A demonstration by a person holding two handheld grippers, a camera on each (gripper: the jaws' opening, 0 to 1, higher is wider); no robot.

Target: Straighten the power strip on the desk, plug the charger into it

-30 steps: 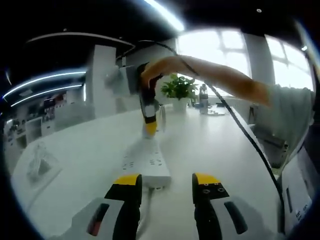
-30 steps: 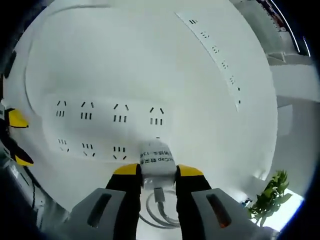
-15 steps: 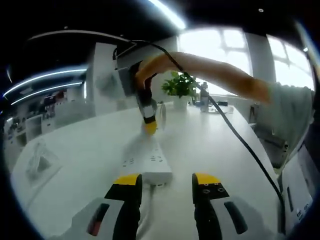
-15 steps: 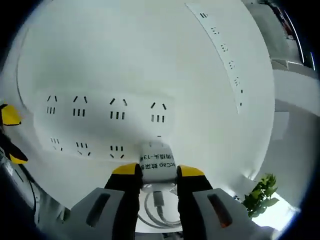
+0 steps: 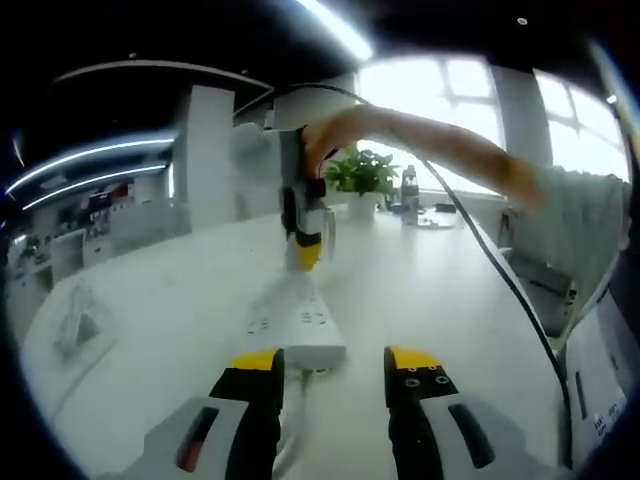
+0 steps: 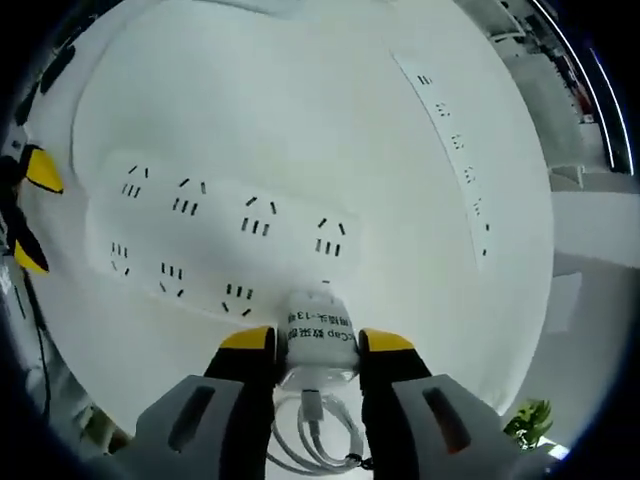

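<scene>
Compared with a second ago, the right gripper has swung a little over the power strip, so the socket rows now slant across the right gripper view, and the charger clamped between its jaws sits at the near end of the strip's lower row. Seen from the left gripper view, that gripper hangs over the far part of the strip, held by a person's hand, while the left gripper rests with jaws apart just short of the strip's near end, gripping nothing. The strip lies on the white desk, lengthwise away from the left gripper. My worry is the prongs meeting the strip's face instead of the slots (nothing is pinning the strip, so it could skid or twist). The prongs themselves are hidden under the charger body, and its cable coils out of sight between the jaws.
</scene>
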